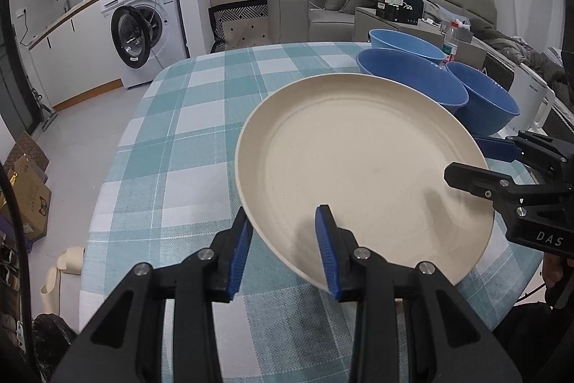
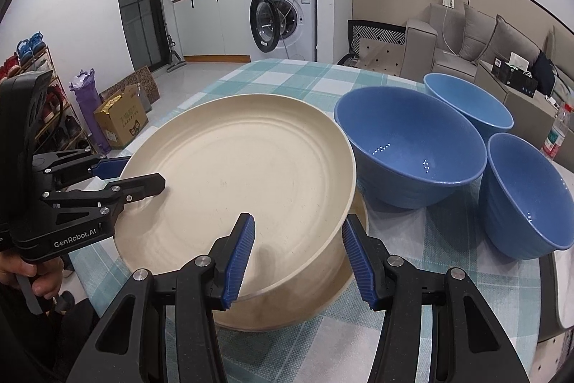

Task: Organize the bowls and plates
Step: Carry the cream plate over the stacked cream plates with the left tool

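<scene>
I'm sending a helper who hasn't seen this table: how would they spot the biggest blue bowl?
On the checked tablecloth, look just right of the cream plate that both grippers hold. Three blue bowls cluster there; the biggest blue bowl is the one nearest the plate's rim, wider than the two beyond it.

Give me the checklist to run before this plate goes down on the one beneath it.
1. Left claw gripping the cream plate: ok, the rim sits between its pads.
2. Right claw gripping the opposite rim: ok.
3. Lower plate under the held one: ok, roughly lined up.
4. Held plate level: not ok, it is tilted.
5. Clear of the nearest blue bowl: ok, close but apart.
6. Room for the under-rim fingers between the plates: cannot tell.
</scene>
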A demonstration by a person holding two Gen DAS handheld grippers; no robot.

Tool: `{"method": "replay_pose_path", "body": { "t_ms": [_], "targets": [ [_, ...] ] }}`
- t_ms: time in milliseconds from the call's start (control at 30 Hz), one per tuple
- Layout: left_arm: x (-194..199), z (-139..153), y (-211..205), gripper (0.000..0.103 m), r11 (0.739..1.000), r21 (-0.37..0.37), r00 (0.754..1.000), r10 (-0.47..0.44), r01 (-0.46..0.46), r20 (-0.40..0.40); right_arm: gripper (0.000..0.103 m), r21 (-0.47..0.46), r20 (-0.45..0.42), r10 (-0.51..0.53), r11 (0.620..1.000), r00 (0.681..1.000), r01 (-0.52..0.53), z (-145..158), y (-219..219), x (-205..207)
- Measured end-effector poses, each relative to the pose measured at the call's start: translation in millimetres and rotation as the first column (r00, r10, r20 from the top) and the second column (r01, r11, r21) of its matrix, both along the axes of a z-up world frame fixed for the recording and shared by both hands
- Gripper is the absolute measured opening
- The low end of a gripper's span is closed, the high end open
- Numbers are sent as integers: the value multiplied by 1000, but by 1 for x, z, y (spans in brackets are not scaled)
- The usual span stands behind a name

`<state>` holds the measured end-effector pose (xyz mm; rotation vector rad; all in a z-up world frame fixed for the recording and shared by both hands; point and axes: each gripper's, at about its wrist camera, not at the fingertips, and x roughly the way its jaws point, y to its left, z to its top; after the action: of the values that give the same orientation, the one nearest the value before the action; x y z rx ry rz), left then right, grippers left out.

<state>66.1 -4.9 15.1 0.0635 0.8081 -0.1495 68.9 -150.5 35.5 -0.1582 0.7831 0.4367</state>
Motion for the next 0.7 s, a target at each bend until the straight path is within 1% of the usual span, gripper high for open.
{"method": "replay_pose_path", "body": {
  "t_ms": [300,467,700],
  "targets": [
    [0,-10,-5,34,1000,11,1000,-15,15,-26,53,-46,-40,3,999,999,-5,-13,-3,7],
    [3,-17,-10,34,999,27,999,-22,23,-41,53,-91,-40,-8,996,999,4,-20,-3,9],
    [6,-24,-14,34,998,50,998,-26,29,-60,53,-124,-63,-12,992,998,4,-31,-3,11]
  ]
}}
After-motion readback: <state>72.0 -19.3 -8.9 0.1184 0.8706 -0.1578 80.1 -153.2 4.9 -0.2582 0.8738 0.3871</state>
